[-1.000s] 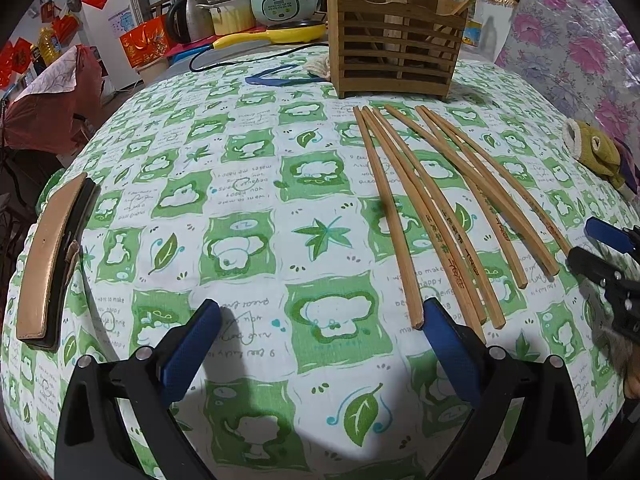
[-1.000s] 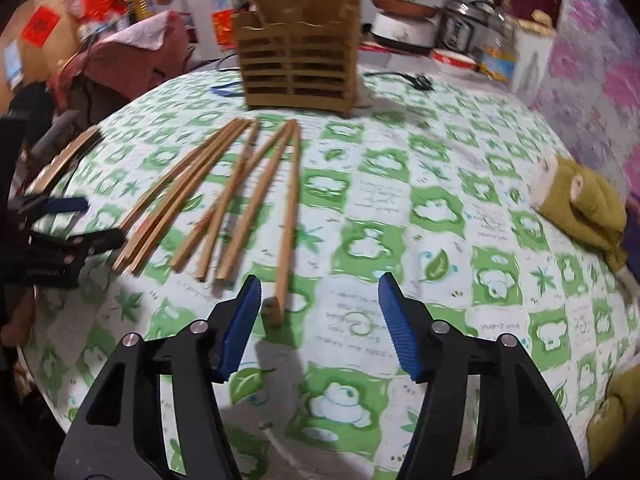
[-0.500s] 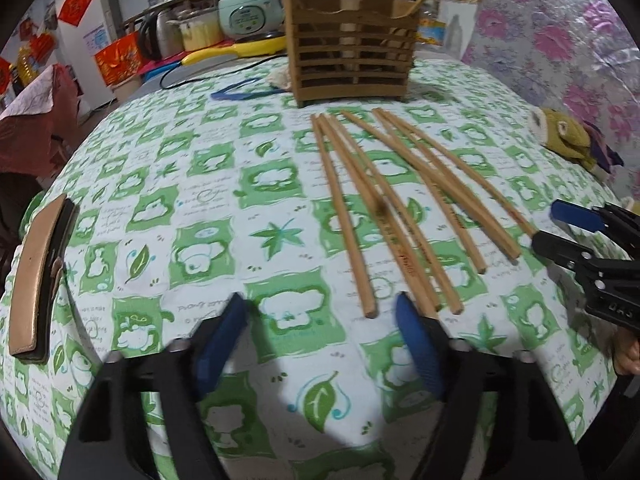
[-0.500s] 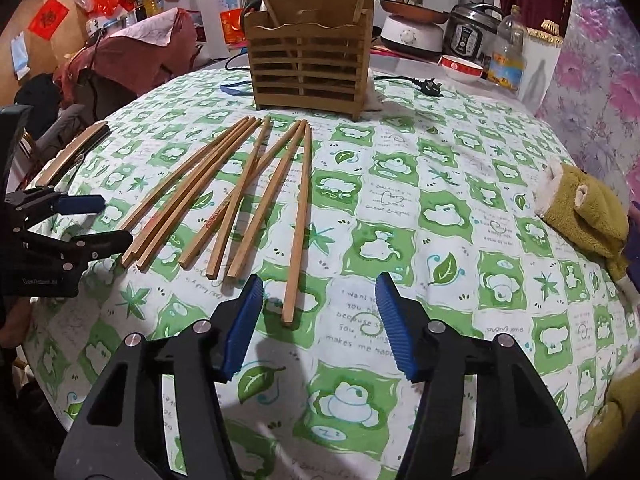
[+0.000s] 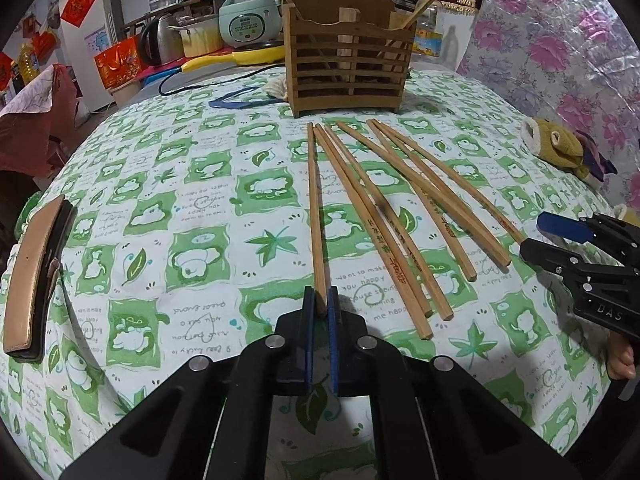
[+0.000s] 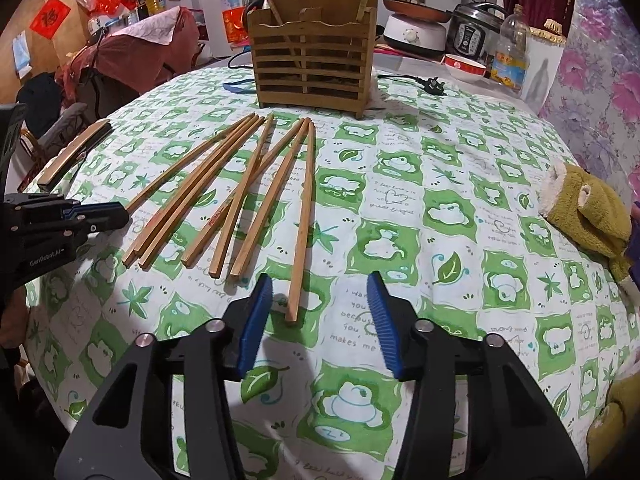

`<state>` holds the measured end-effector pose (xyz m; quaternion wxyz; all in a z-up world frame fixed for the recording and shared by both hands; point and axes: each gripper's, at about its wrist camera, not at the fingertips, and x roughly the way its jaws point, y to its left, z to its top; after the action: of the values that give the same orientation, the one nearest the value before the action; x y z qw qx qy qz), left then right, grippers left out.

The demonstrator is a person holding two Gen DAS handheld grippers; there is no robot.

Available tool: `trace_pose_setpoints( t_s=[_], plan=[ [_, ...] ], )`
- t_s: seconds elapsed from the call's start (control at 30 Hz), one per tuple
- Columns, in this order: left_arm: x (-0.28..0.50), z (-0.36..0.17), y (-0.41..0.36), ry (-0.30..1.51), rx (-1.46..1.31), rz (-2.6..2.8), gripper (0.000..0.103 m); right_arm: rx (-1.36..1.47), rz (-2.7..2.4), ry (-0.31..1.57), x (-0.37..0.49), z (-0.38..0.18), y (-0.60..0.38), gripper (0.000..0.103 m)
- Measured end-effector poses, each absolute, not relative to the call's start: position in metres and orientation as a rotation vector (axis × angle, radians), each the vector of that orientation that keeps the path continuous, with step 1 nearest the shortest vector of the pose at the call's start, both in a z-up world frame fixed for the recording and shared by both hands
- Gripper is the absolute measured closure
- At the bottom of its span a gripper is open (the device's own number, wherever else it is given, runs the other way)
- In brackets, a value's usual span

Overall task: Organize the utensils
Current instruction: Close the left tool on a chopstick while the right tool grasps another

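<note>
Your left gripper (image 5: 319,306) has its jaws clamped on the near end of the leftmost chopstick (image 5: 315,216), which lies flat on the desk (image 5: 192,208). Your right gripper (image 6: 318,308) has jaws partly apart & closing, w/ the near tip of the rightmost chopstick (image 6: 302,220) lying between them, pads not touching it. The other chopsticks (image 5: 404,216) fan out on the green-and-white printed cloth, far ends pointing at the slatted wooden holder (image 5: 348,60), which stands upright toward the back w/ a couple of sticks in it. A green plush toy (image 6: 588,216) sits at the right edge. Behind: rice cooker (image 5: 250,20), kettle (image 5: 160,42), red paper decorations on the wall.
</note>
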<state>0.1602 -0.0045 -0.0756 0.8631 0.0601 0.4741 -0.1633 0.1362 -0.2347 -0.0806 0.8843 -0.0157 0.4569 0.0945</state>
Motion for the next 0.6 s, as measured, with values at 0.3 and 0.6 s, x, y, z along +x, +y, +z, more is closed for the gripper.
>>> trace_pose_setpoints(
  t_s=[0.3, 0.6],
  plan=[
    [0.1619, -0.0755, -0.0054, 0.992, 0.142, -0.334, 0.096, -0.047, 0.218, 0.969, 0.1366, -0.0842, -0.2305, 0.064],
    [0.1616, -0.0757, -0.0052, 0.992, 0.131, -0.340, 0.096, -0.028, 0.239, 0.977, 0.1371, -0.0859, -0.2301, 0.095]
  ],
)
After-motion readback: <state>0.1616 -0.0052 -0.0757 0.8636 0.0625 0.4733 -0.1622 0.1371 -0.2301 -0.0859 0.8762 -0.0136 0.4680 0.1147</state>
